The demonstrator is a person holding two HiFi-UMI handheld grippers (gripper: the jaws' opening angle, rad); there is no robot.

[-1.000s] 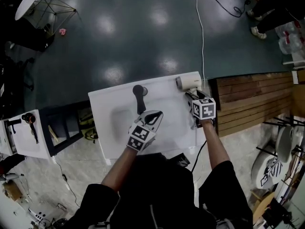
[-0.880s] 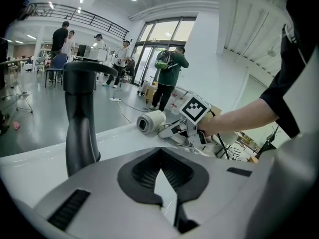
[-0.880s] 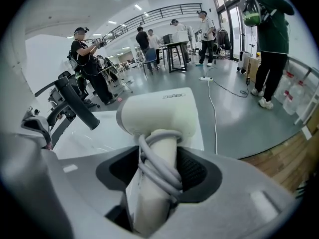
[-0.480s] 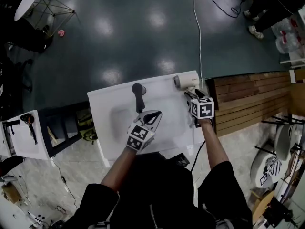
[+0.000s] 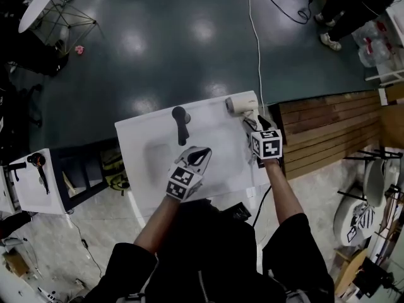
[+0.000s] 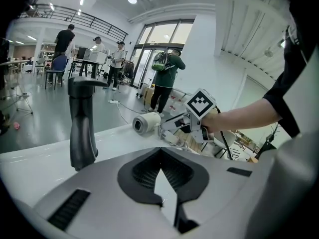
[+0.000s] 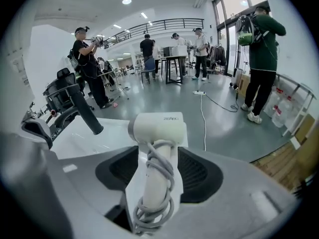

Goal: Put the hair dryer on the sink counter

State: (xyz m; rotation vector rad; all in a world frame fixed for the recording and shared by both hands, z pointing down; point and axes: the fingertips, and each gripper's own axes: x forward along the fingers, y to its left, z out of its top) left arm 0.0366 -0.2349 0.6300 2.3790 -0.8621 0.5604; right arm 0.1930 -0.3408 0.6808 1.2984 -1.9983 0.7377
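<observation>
I see the hair dryer [image 5: 243, 105] lying on the white sink counter [image 5: 218, 141], at its far right corner, with the barrel pointing left toward the black faucet [image 5: 182, 124] and well apart from it. In the right gripper view the dryer's cord [image 7: 160, 180] is wound around its handle, and the handle runs back toward my right gripper [image 7: 157, 156]. That gripper's jaws stand wide apart on either side of the handle, with a gap showing at each pad, so nothing is clamped and the dryer rests on the counter by itself. My left gripper [image 5: 202, 151] hovers over the middle of the counter, just in front of the faucet. Its jaws are brought together at the tips with nothing between them.
</observation>
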